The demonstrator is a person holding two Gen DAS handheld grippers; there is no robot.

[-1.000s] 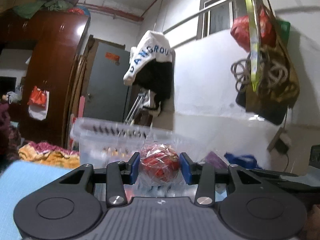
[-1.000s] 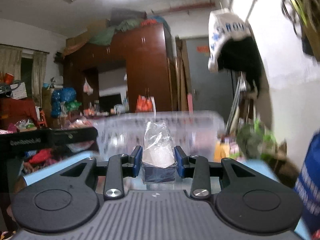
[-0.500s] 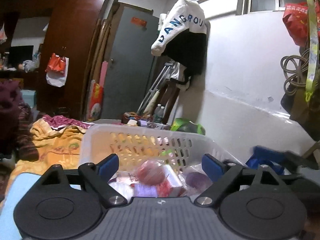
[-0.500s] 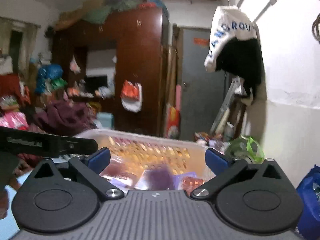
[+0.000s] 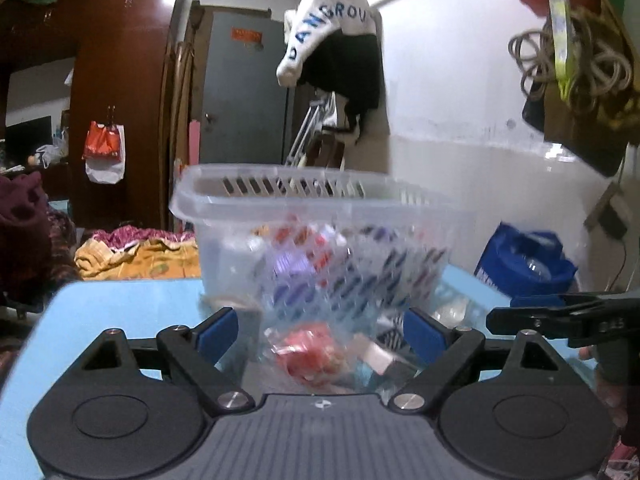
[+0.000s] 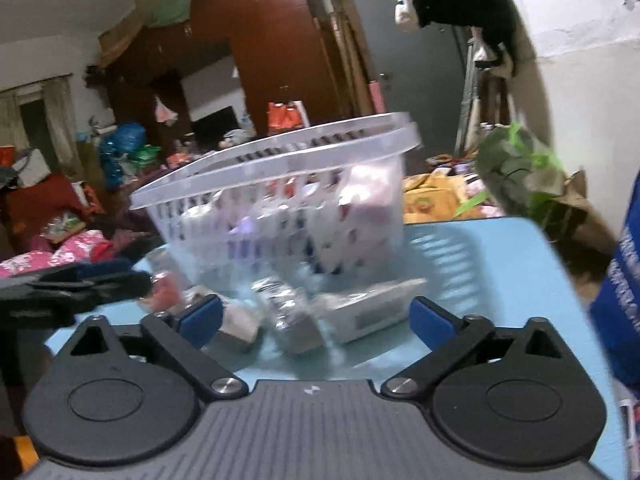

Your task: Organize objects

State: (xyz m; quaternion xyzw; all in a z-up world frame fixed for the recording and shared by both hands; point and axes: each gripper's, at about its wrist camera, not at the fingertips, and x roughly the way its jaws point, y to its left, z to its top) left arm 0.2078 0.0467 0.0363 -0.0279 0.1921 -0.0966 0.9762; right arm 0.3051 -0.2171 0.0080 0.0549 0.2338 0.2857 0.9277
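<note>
Two grippers are held with fingers spread wide, nothing between them: the left gripper (image 5: pixel 320 330) and the right gripper (image 6: pixel 316 318). A translucent slotted plastic basket (image 6: pixel 280 168) is seen upright on the light-blue desk (image 6: pixel 500 264), packets inside. Just before it lie a red wrapped packet (image 5: pixel 310 354) and a flat silvery packet (image 6: pixel 376 312), its long axis crosswise.

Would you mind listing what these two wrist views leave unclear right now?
- Clear slotted plastic basket: its contents are smeared by motion blur and hidden behind its slotted wall, in both views.
- Red plastic-wrapped item, left view: blurred, identity unreadable.
- Silvery wrapped packets, right view: blurred, labels unreadable.
- Blue bag, right view: cut off by the edge.
- Light blue table: near edge hidden by the gripper bodies.
</note>
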